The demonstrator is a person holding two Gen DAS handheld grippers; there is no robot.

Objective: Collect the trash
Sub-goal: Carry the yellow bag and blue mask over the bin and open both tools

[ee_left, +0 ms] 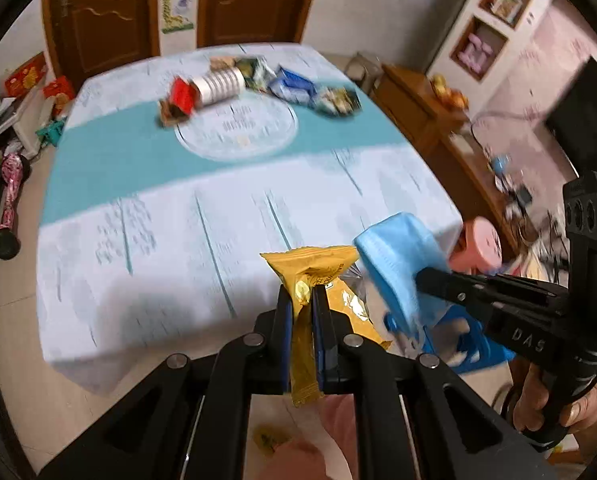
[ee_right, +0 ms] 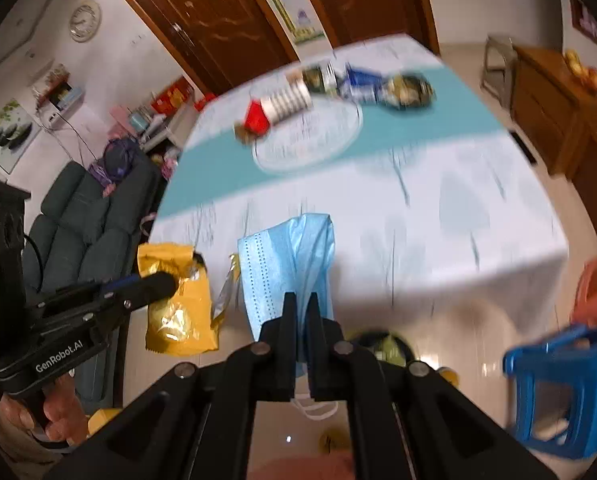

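My left gripper (ee_left: 303, 292) is shut on a yellow snack wrapper (ee_left: 318, 272) and holds it in the air off the table's near edge. It also shows in the right wrist view (ee_right: 180, 304), with the left gripper (ee_right: 166, 282) on it. My right gripper (ee_right: 303, 300) is shut on a blue face mask (ee_right: 288, 256), held in the air beside the wrapper. The mask (ee_left: 394, 264) and right gripper (ee_left: 422, 278) show at the right of the left wrist view. More wrappers (ee_left: 294, 84) and a white ribbed cup (ee_left: 220, 84) lie at the table's far side.
The table (ee_left: 178, 216) has a white and teal cloth. A blue plastic stool (ee_right: 562, 392) and a pink stool (ee_left: 480, 246) stand on the floor to the right. A grey sofa (ee_right: 86, 216) is left. A wooden cabinet (ee_left: 430, 112) is at the far right.
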